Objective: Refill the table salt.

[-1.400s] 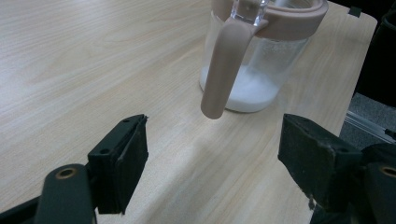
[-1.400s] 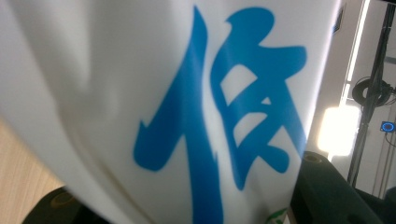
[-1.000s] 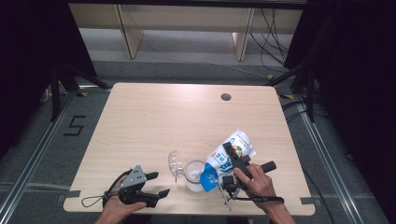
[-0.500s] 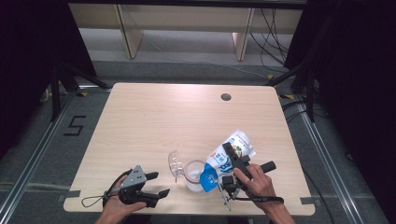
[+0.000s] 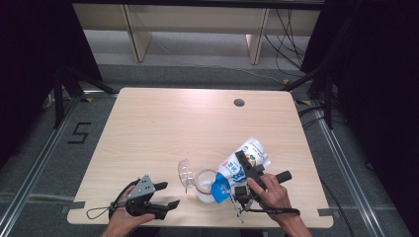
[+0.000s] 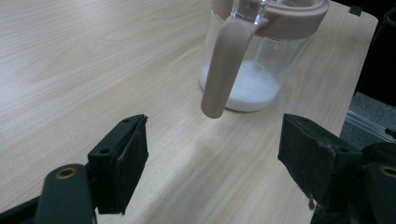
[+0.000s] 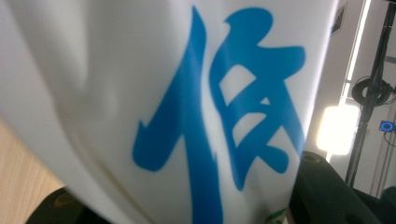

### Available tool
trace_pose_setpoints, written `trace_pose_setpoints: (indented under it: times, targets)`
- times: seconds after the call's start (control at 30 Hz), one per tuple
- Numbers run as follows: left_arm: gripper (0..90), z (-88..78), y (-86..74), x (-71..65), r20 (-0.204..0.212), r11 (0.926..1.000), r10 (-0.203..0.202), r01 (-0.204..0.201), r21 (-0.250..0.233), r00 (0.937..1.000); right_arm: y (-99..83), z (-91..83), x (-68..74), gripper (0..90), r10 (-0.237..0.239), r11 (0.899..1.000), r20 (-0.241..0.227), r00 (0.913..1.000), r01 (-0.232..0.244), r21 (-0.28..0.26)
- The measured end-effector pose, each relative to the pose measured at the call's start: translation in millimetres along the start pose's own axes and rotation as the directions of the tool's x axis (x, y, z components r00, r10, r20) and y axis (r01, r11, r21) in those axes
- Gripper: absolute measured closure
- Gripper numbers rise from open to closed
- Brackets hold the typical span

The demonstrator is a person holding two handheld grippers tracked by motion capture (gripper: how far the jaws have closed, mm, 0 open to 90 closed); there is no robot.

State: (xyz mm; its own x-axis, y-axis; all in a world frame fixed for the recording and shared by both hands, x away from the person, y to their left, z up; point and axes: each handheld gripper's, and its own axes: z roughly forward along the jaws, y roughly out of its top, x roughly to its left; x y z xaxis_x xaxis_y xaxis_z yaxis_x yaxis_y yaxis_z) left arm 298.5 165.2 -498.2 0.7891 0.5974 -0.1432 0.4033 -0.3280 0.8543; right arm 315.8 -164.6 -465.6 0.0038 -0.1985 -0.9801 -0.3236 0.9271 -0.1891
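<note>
Jar [image 6: 261,56] of white powder, perhaps salt.

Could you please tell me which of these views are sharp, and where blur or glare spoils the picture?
High view: evenly lit and sharp, with soft glare on the pale wooden table. Left gripper view: crisp on the clear glass jar with the pink rim and handle, its fingers slightly soft. Right gripper view: the white bag with blue lettering sits too near and is blurred, and a bright light at the right edge is blown out.

The pale wooden table [image 5: 163,128] has a smooth, matt, grained surface. The clear glossy jar [image 6: 261,60] carries a matt pink plastic rim and handle. The white-and-blue printed pouch [image 5: 242,165] looks like smooth, slightly shiny plastic film.
</note>
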Motion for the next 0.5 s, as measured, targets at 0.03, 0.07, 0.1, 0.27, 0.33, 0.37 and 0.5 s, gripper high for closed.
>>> trace_pose_setpoints:
  times: [0.03, 0.07, 0.1, 0.27, 0.33, 0.37, 0.5]
  targets:
    - [23.6, 0.4, -0.2, 0.2, 0.009, 1.0000, -0.001, 0.002, -0.006, 1.0000, -0.1, -0.8, 1.7, 63.1, 0.024, 1.000, -0.006, 0.9997, -0.024, 0.014]
    - [23.6, -0.1, -0.2, 0.8, 0.008, 1.0000, 0.004, -0.004, -0.001, 1.0000, -0.1, -0.9, 1.8, 63.1, 0.025, 1.000, -0.005, 0.9997, -0.025, 0.016]
    - [23.6, -0.1, -0.2, 0.8, 0.007, 1.0000, 0.003, -0.003, -0.002, 1.0000, 0.1, -0.7, 1.4, 63.1, 0.019, 1.000, -0.005, 0.9998, -0.019, 0.012]
    - [23.5, 0.4, -0.3, 0.3, 0.009, 1.0000, -0.001, 0.001, -0.004, 1.0000, 0.8, -0.3, -0.2, 63.4, -0.010, 1.000, 0.001, 1.0000, 0.010, 0.002]
    - [23.5, 0.4, -0.3, 0.3, 0.010, 1.0000, -0.001, 0.001, -0.005, 0.9999, 0.7, 0.0, -1.4, 63.5, -0.026, 1.000, 0.007, 0.9997, 0.026, -0.005]
    - [23.5, 0.3, -0.3, 0.3, 0.009, 1.0000, -0.001, 0.001, -0.004, 1.0000, 0.4, -0.1, -0.3, 63.5, -0.010, 1.000, 0.005, 0.9999, 0.010, -0.001]
    - [23.3, 0.0, -0.3, 0.7, 0.008, 1.0000, 0.002, -0.002, -0.001, 1.0000, 0.0, -0.2, -1.1, 63.5, -0.013, 1.000, 0.008, 0.9999, 0.013, 0.000]
